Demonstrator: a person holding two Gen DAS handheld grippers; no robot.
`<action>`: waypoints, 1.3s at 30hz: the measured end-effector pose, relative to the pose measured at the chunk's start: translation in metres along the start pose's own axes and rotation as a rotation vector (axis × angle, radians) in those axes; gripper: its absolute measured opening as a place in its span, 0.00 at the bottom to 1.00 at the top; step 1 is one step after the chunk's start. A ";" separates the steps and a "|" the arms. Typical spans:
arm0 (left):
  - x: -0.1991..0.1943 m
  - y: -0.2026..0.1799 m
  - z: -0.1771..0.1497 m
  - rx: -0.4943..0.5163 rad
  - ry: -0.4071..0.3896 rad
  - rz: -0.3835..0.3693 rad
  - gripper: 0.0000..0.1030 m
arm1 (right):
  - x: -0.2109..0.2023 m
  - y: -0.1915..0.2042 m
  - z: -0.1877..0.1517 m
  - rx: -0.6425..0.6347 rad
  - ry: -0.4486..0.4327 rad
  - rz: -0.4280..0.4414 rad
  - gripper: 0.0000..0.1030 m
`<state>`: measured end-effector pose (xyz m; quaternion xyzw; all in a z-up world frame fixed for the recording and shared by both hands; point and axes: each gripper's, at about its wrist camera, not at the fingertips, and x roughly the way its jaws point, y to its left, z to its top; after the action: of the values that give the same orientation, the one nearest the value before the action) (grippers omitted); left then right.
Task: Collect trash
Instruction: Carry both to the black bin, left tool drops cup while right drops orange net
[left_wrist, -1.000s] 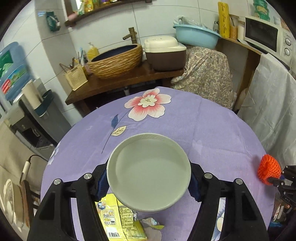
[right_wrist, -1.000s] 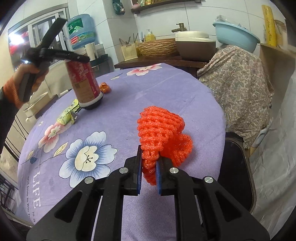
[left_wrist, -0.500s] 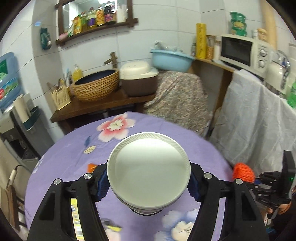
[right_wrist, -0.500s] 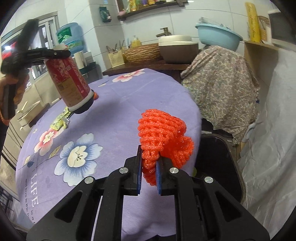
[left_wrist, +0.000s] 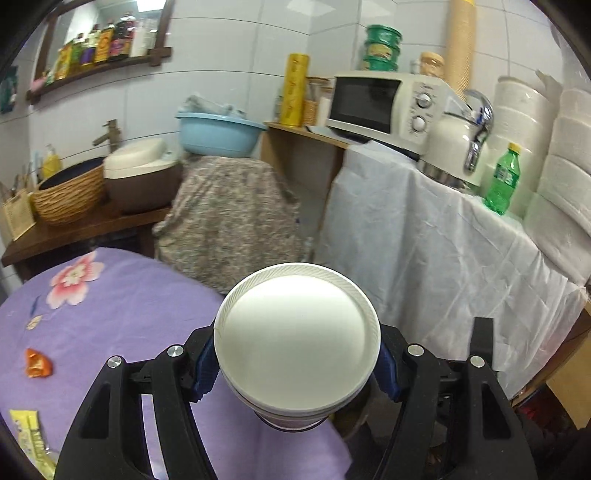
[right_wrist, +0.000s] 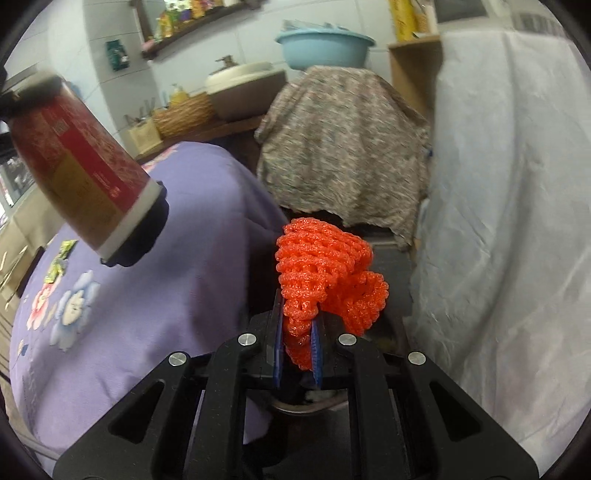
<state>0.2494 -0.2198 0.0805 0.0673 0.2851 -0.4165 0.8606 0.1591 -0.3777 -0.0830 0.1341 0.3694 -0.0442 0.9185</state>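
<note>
Left gripper (left_wrist: 297, 363): its jaws are clamping the sides of a lidded cup (left_wrist: 297, 338), blue pads pressing on both flanks under the white lid.
Cup: it is hanging in the air, tilted, over the edge of the table (left_wrist: 122, 306); in the right wrist view its red and tan wall (right_wrist: 79, 170) is leaning, dark base pointing down toward the table.
Right gripper (right_wrist: 298, 341): its jaws are almost closed, pinching a wad of orange foam net (right_wrist: 325, 277) between the blue pads.
Net: it is bulging up and to the right of the fingers, held off the table, just past the table's rim.
Bin (right_wrist: 391, 258): a dark bin is sitting beside the table, showing behind and below the net.
Table: purple flowered cloth; an orange wrapper (left_wrist: 37, 363) and a yellow packet (left_wrist: 31, 439) are lying on it, well apart from the cup.
Beyond the table: a flowered cover (left_wrist: 229, 218) and a white sheet (left_wrist: 424, 243) are draping the furniture.
</note>
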 end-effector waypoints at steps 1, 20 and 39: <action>0.006 -0.008 0.000 0.007 0.005 -0.008 0.64 | 0.004 -0.006 -0.003 0.009 0.010 -0.010 0.12; 0.201 -0.062 -0.075 0.023 0.392 0.066 0.65 | 0.037 -0.068 -0.039 0.153 0.084 -0.061 0.12; 0.147 -0.055 -0.071 -0.039 0.294 0.131 0.85 | 0.064 -0.062 -0.039 0.119 0.129 -0.003 0.12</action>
<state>0.2491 -0.3302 -0.0521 0.1290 0.4110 -0.3393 0.8363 0.1686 -0.4252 -0.1675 0.1902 0.4246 -0.0589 0.8832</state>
